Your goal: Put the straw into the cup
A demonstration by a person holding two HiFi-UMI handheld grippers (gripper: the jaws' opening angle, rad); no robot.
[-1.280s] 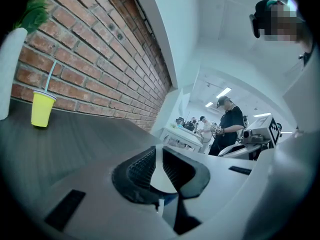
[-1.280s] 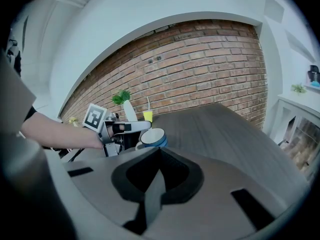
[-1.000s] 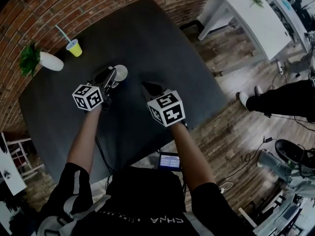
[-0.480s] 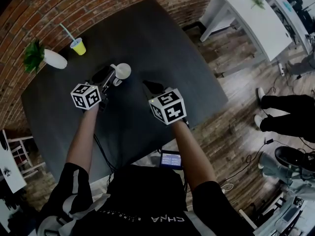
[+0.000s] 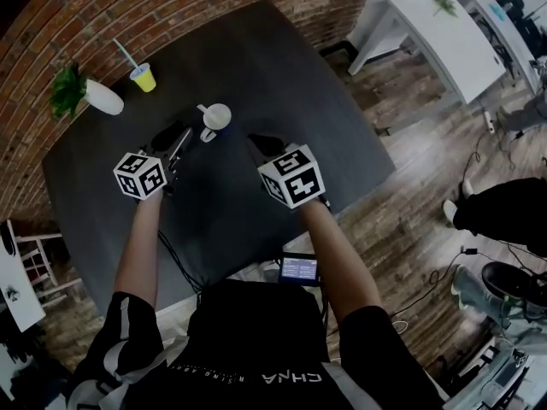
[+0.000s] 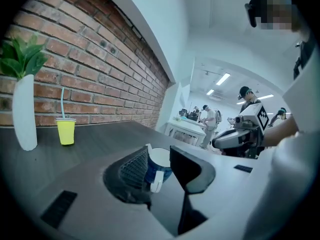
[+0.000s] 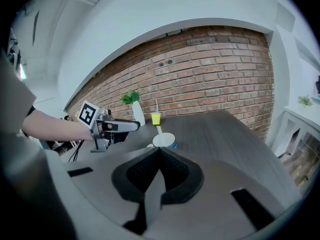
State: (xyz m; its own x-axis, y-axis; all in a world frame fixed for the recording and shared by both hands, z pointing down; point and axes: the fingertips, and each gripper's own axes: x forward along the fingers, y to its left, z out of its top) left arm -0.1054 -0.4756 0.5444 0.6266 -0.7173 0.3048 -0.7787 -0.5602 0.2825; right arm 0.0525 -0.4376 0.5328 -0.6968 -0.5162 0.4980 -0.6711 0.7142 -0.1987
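Two grippers in view, neither is carrying anything. My left gripper (image 5: 177,137) has its jaws spread wide. The mug (image 5: 217,116) shows between them in the left gripper view, but the head view puts it just ahead of the tips, not touched. My right gripper (image 7: 160,151) has its jaws pressed together on nothing and hangs near the mug on the other side, probably parked there as standby.

The white straw (image 7: 158,129) leans on the mug's rim with its lower end inside, so I judge the drop done. Spread jaws fit a release, and clearing away keeps me from knocking it. The mug sits mid-table (image 5: 256,58). A yellow cup (image 5: 144,78) with its own blue straw (image 5: 126,53) stands well apart by the vase (image 5: 105,99).

Against a second ago, the left jaws sat right at the mug and narrower. They have just been opening, nothing is between the pads now, and the gripper has pulled back toward me. The right gripper has hardly changed. The straw now stands free in the mug.
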